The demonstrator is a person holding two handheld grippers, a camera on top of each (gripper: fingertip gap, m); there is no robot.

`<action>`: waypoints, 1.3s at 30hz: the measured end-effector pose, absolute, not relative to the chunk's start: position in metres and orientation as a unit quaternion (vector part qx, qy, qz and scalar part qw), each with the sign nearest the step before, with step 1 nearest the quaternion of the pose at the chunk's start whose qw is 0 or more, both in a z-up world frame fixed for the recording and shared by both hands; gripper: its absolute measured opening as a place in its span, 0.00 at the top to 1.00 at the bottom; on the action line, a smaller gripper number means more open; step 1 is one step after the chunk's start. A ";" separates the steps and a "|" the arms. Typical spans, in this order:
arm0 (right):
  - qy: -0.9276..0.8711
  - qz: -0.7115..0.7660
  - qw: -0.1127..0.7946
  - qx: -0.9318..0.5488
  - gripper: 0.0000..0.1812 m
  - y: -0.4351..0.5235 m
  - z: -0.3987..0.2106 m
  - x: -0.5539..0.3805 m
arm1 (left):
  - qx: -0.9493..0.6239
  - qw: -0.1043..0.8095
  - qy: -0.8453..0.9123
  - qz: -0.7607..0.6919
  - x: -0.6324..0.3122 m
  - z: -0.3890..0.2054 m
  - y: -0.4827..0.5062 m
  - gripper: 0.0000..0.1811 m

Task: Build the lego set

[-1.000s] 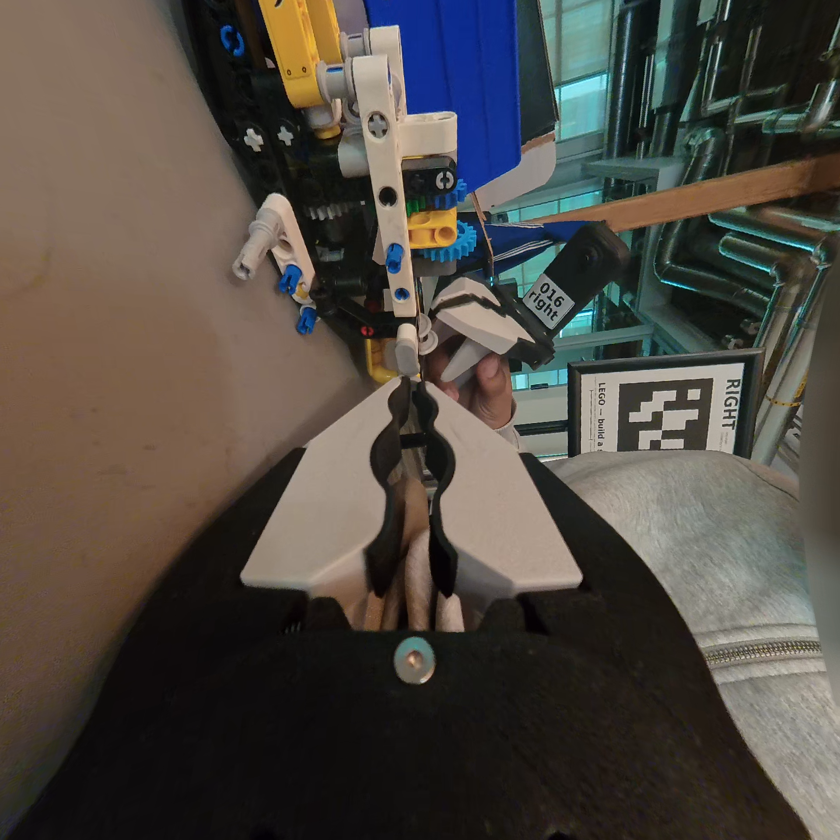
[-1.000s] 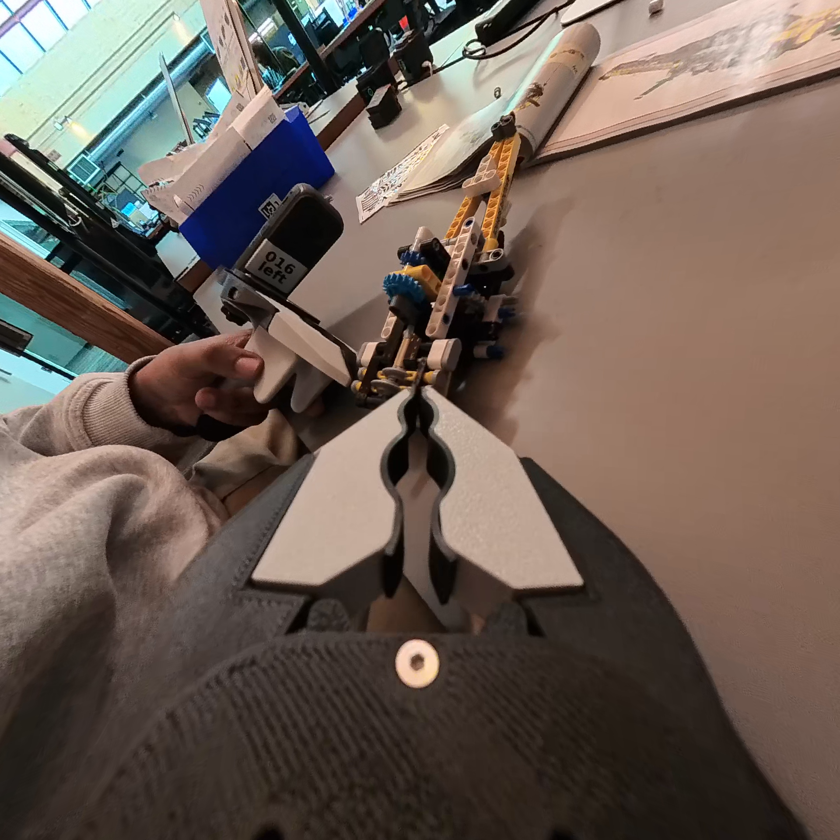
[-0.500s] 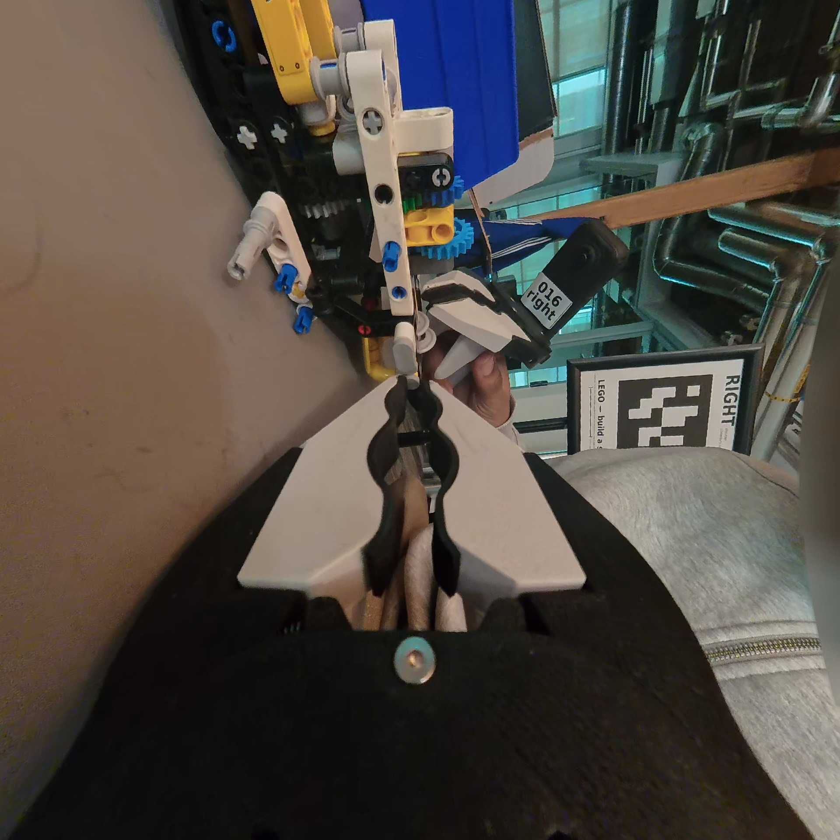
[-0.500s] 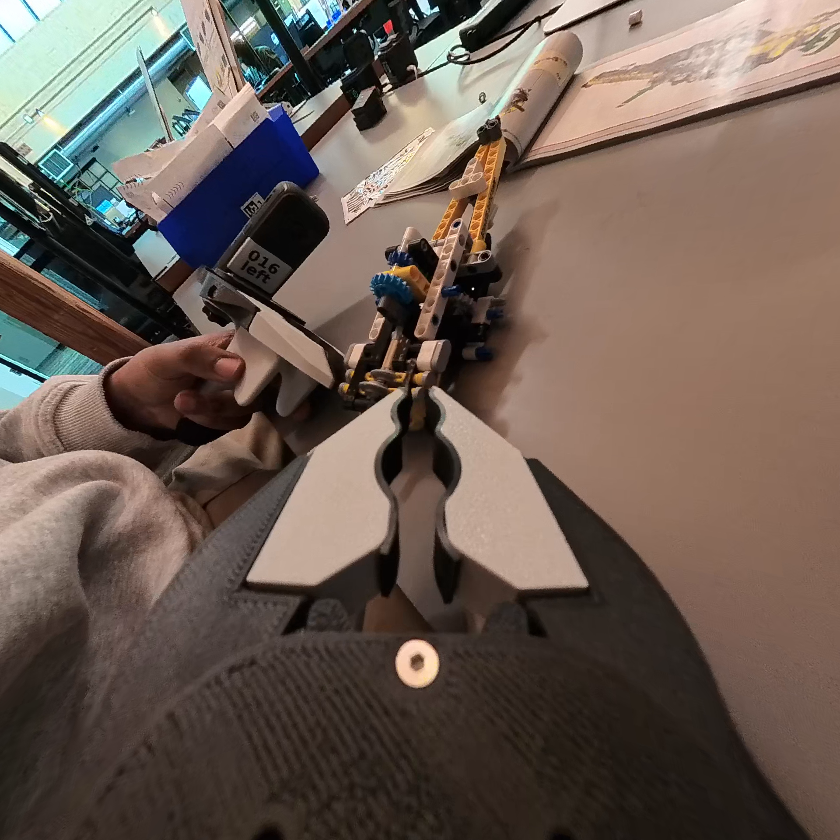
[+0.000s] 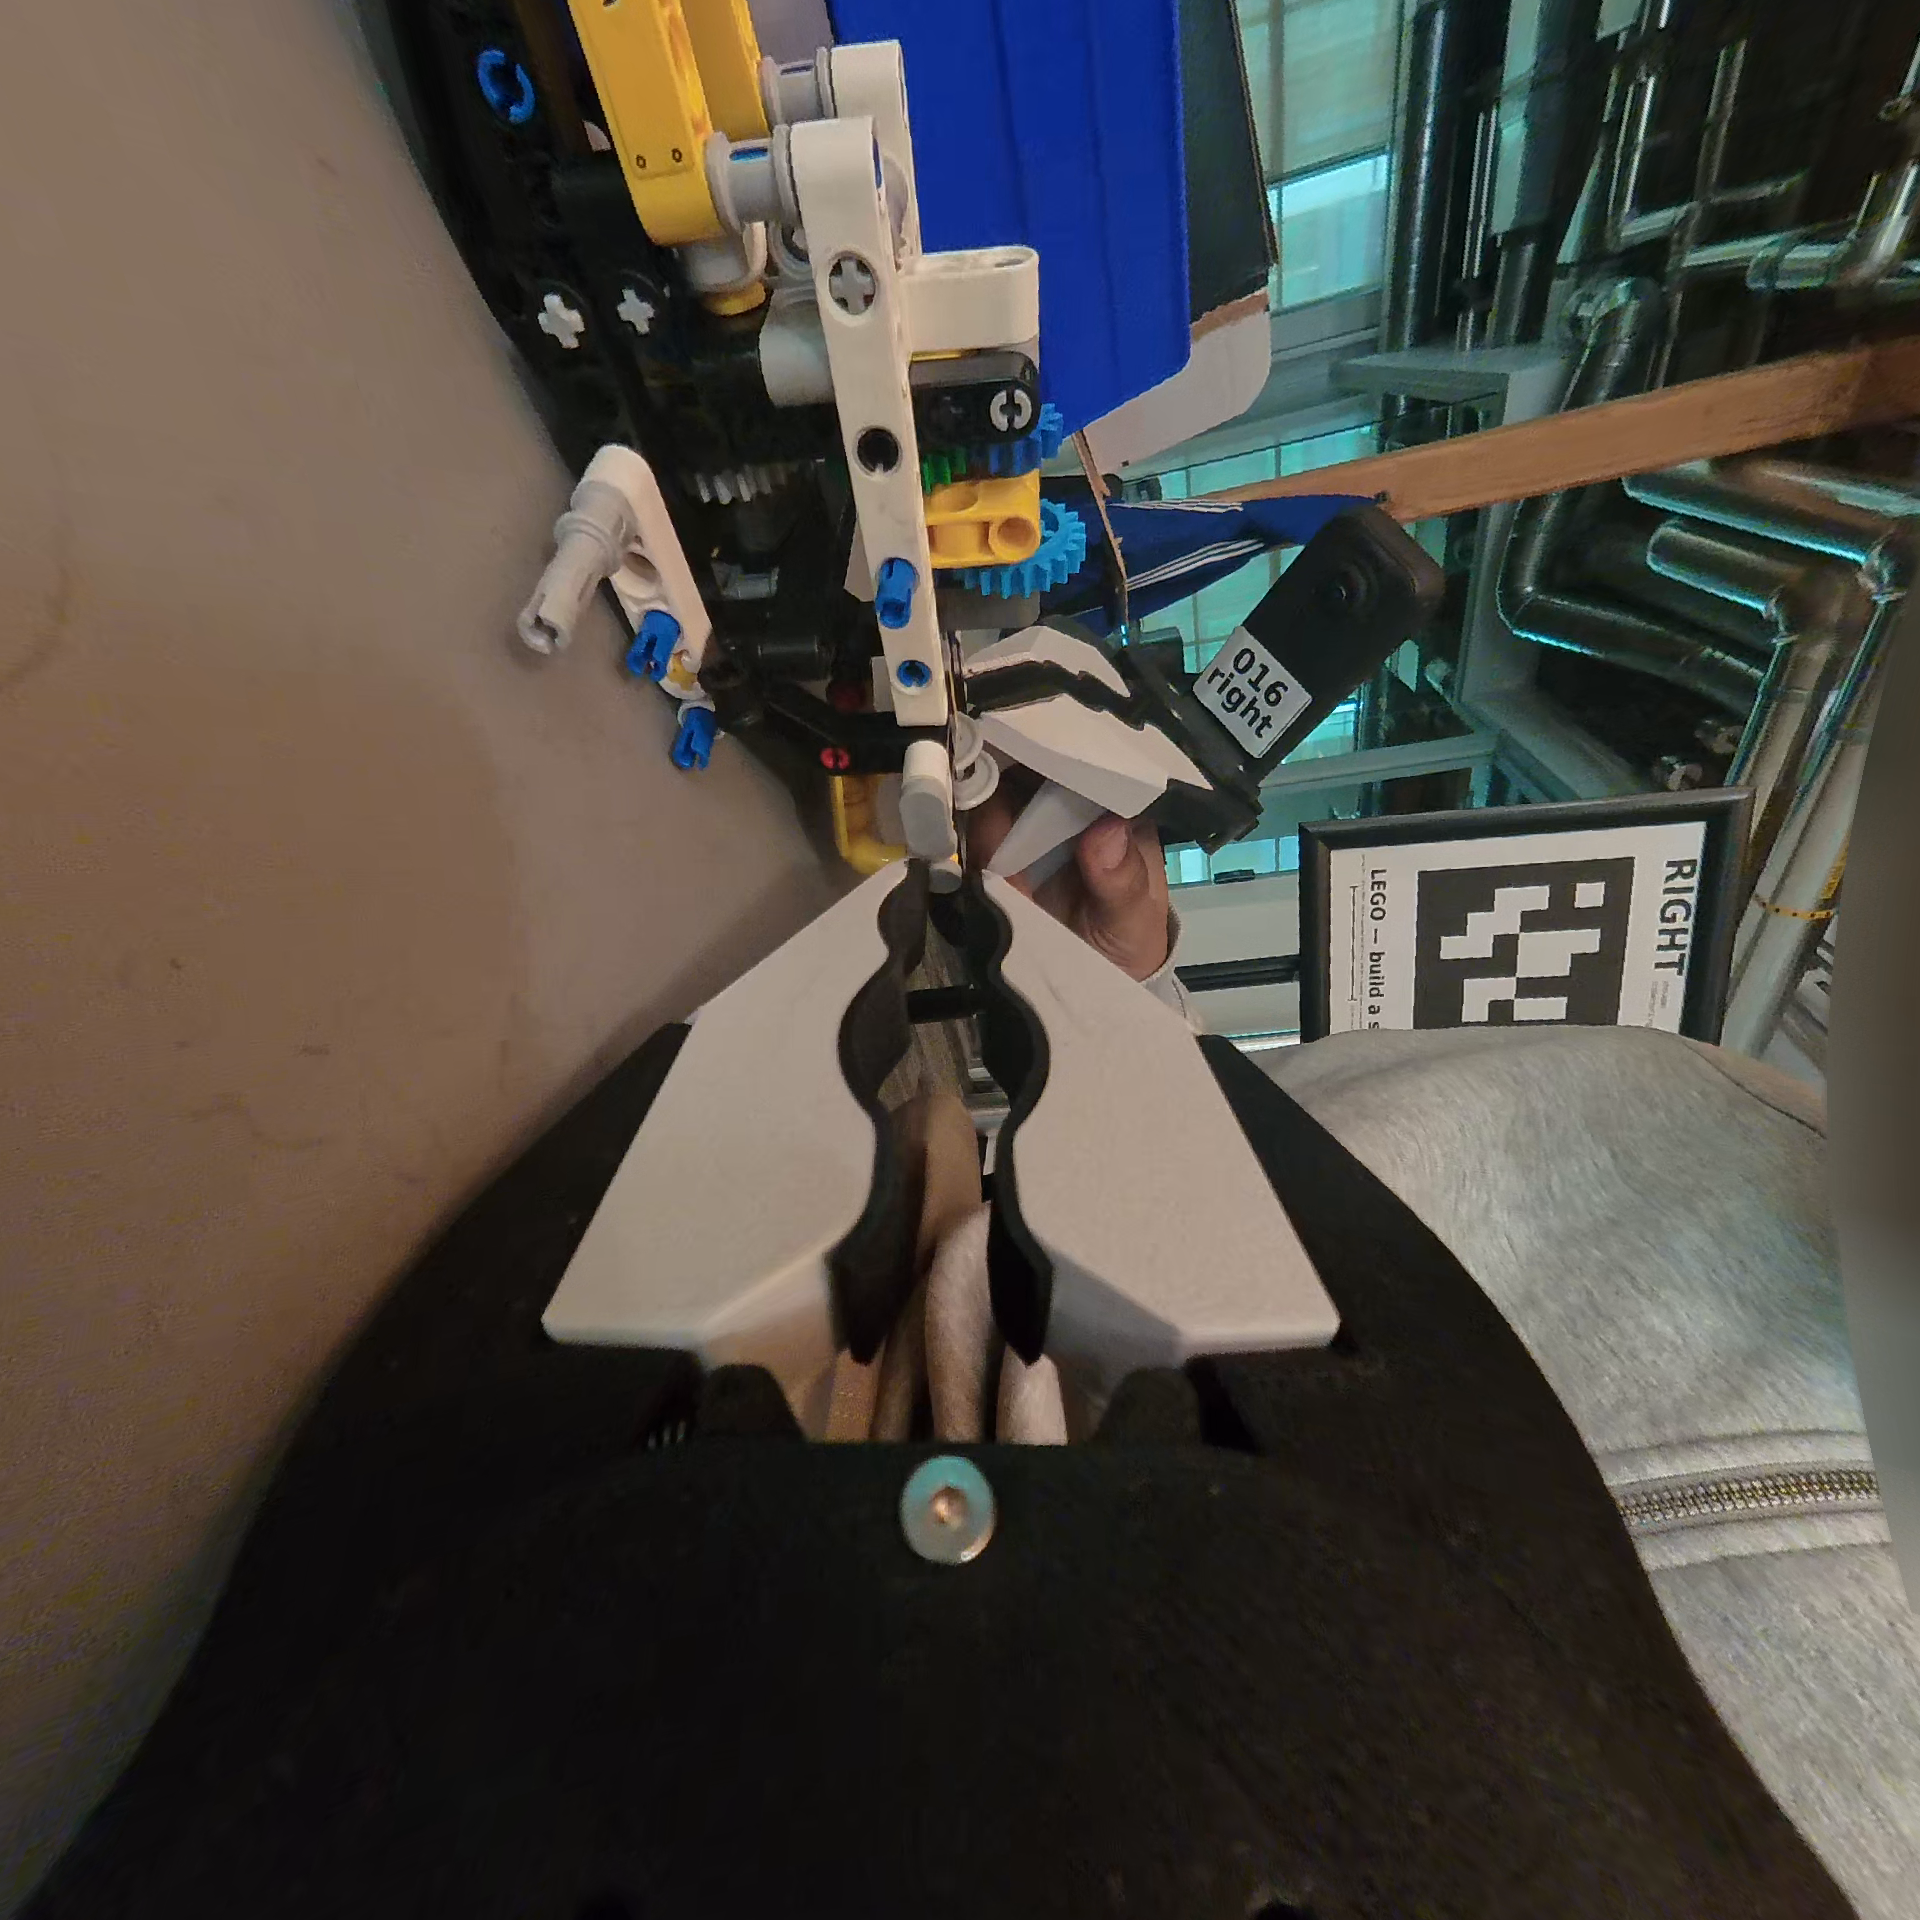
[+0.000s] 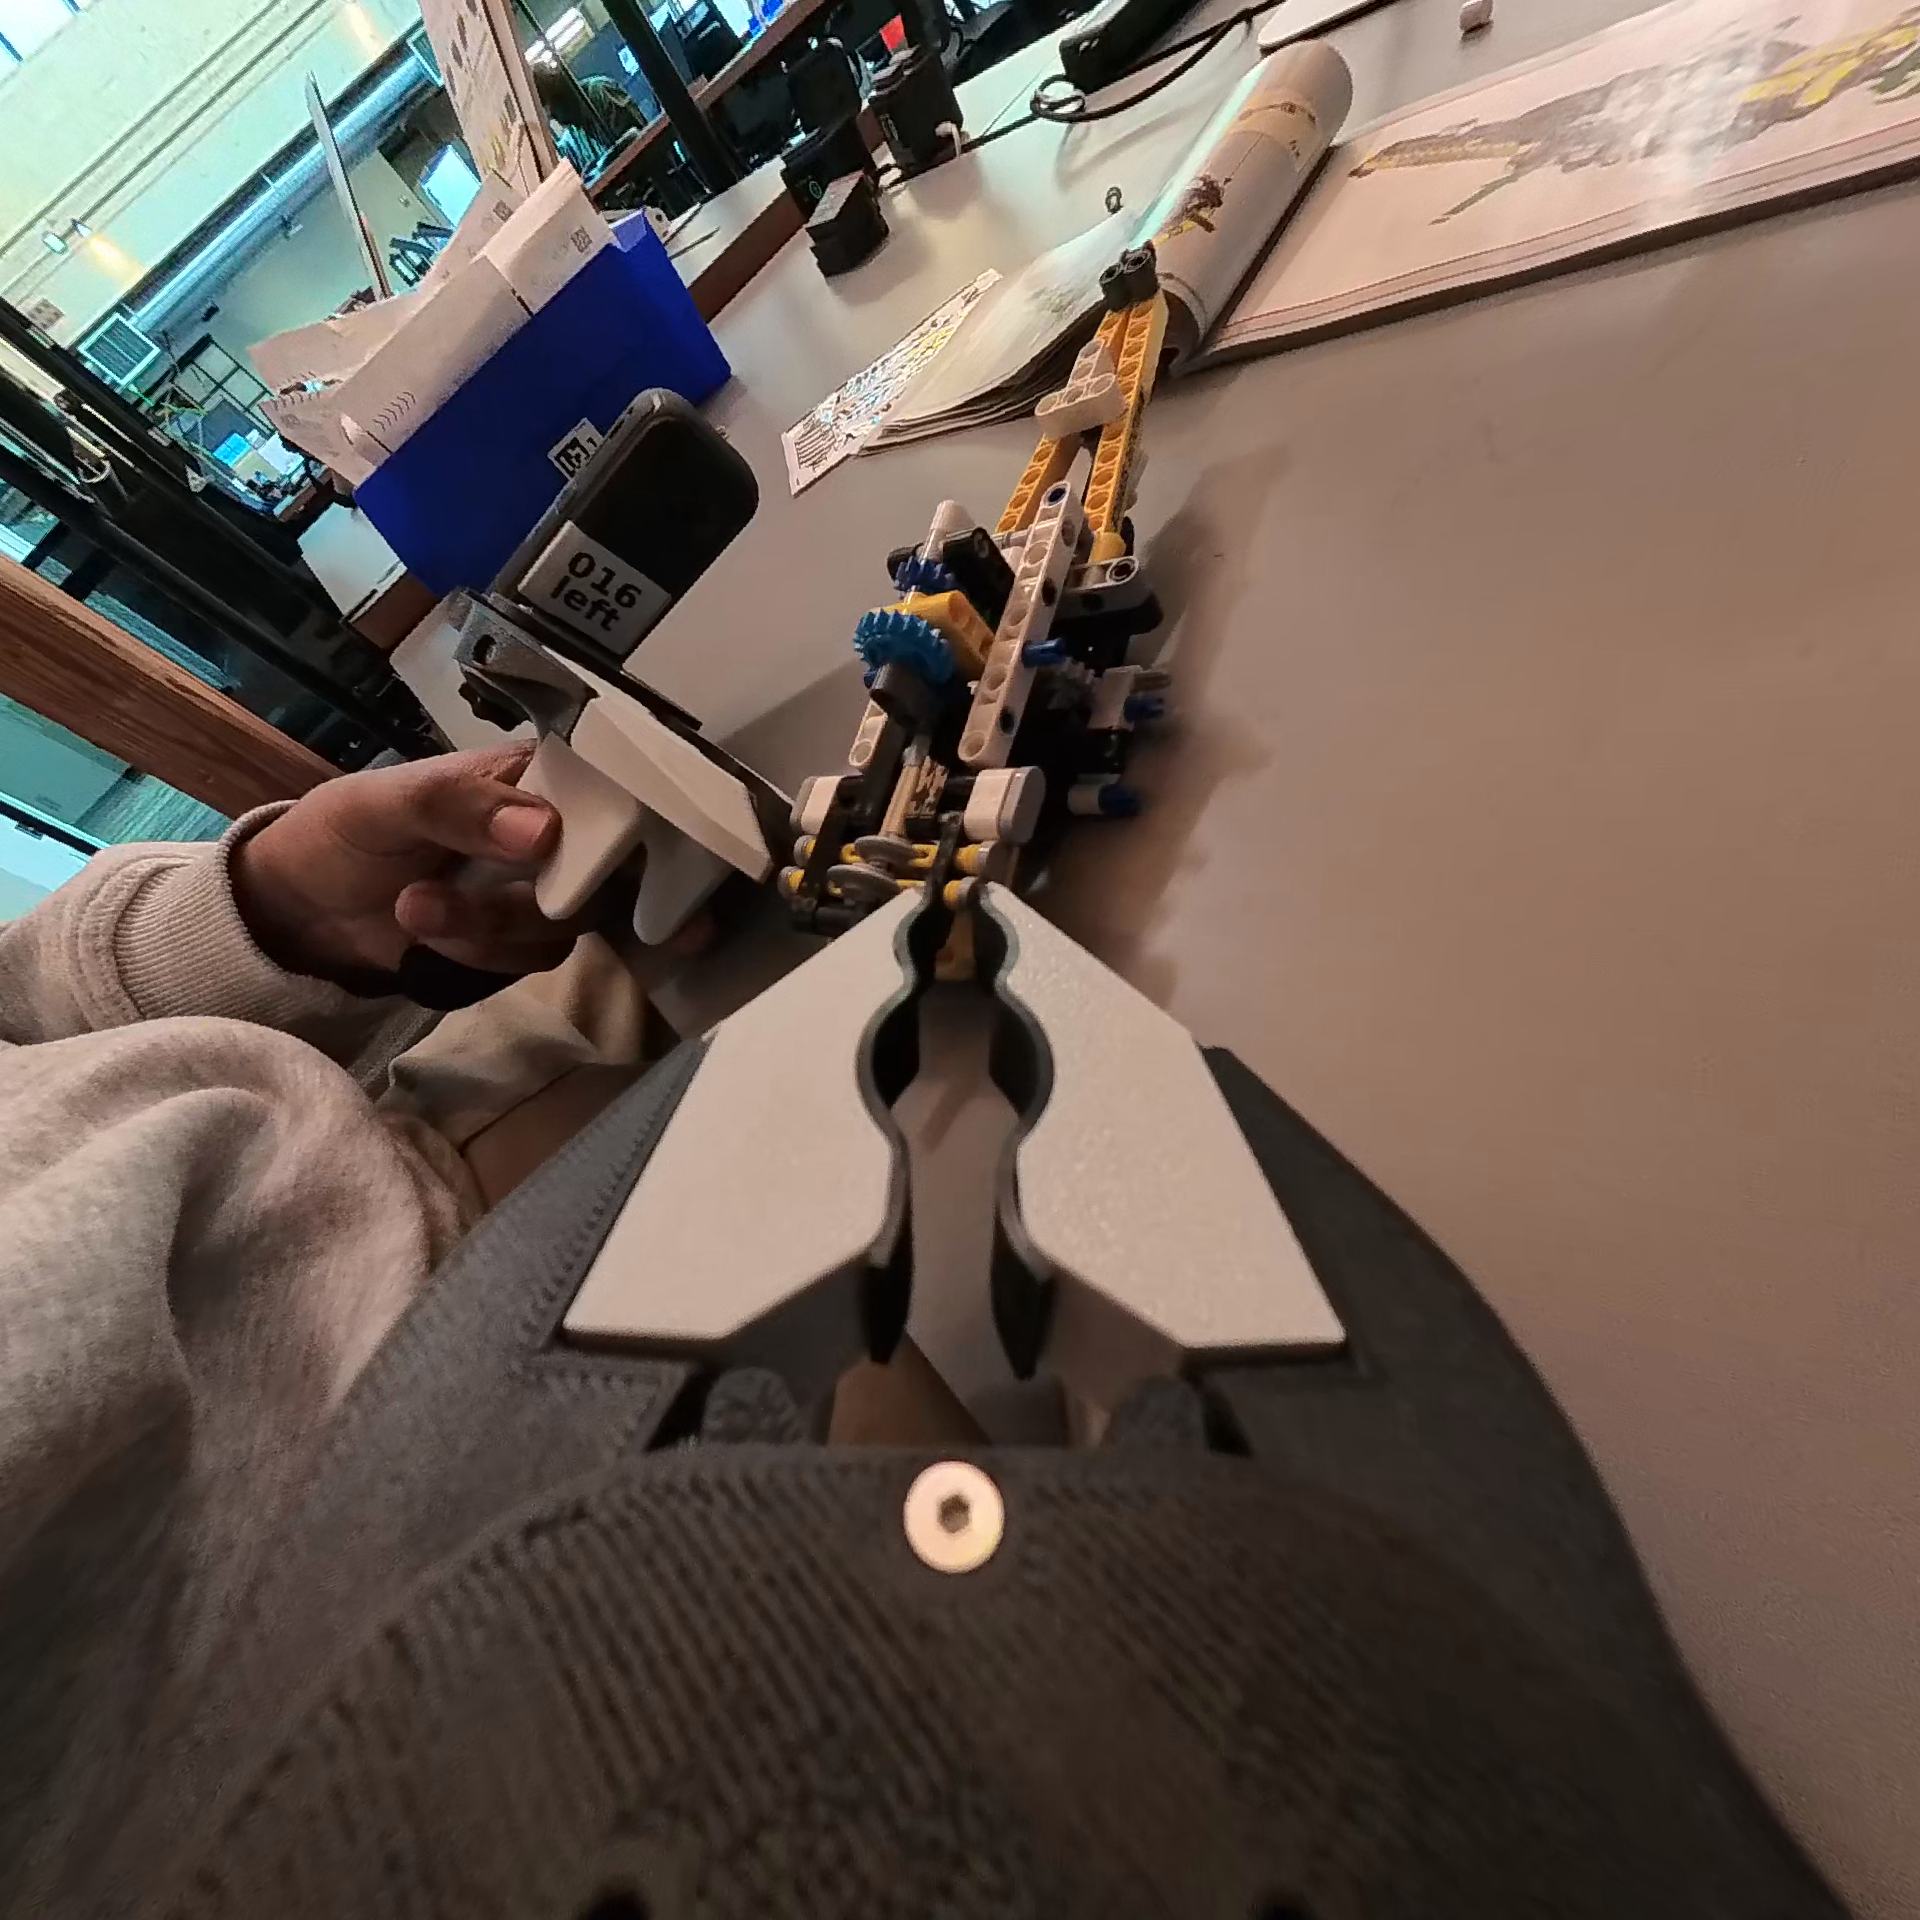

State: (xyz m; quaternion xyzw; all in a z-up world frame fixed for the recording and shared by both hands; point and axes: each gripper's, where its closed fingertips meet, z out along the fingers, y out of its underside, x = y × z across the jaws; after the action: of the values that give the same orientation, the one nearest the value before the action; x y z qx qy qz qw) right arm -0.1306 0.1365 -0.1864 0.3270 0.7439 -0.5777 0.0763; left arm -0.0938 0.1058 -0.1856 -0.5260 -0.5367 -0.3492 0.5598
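Both claws meet at the near end of the lego model, which lies lengthwise on the grey table, its yellow boom reaching to the far side toward an open instruction booklet. Our right gripper has its tips drawn nearly together around a thin dark piece at the model's near cross-axle; whether it truly pinches that piece we cannot tell. Our left gripper likewise shows its tips almost closed at a small pale connector on the same end, and contact cannot be confirmed there either. In the right wrist view the left gripper comes in from the left of the model, held in a hand with a grey sleeve.

We judge the model light and rigid in its beams, yet fragile at its joints: pins, axles and the blue gear are held by friction alone, and the plastic is smooth, so a shallow pinch may slip. We would take hold on the white perforated beam or the black frame, never on the gear or the loose blue pins, and brace one end while pressing at the other. A blue box stands far left.
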 end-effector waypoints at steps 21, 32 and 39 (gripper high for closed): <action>0.763 -0.569 0.033 0.305 0.97 0.142 -0.184 -0.132 | -0.522 0.562 -0.537 -0.350 -0.094 -0.185 0.105 0.97; 0.768 -0.568 0.039 0.294 0.94 0.139 -0.185 -0.128 | -0.521 0.562 -0.537 -0.351 -0.095 -0.185 0.104 0.97; 0.781 -0.554 0.025 0.287 0.93 0.142 -0.188 -0.128 | -0.520 0.563 -0.537 -0.351 -0.095 -0.185 0.104 0.97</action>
State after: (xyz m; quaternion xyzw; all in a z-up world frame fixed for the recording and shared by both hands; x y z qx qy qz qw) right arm -0.1279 0.1423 -0.1876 0.2871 0.7812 -0.5537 0.0248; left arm -0.0947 0.1040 -0.1848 -0.5204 -0.5373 -0.3512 0.5631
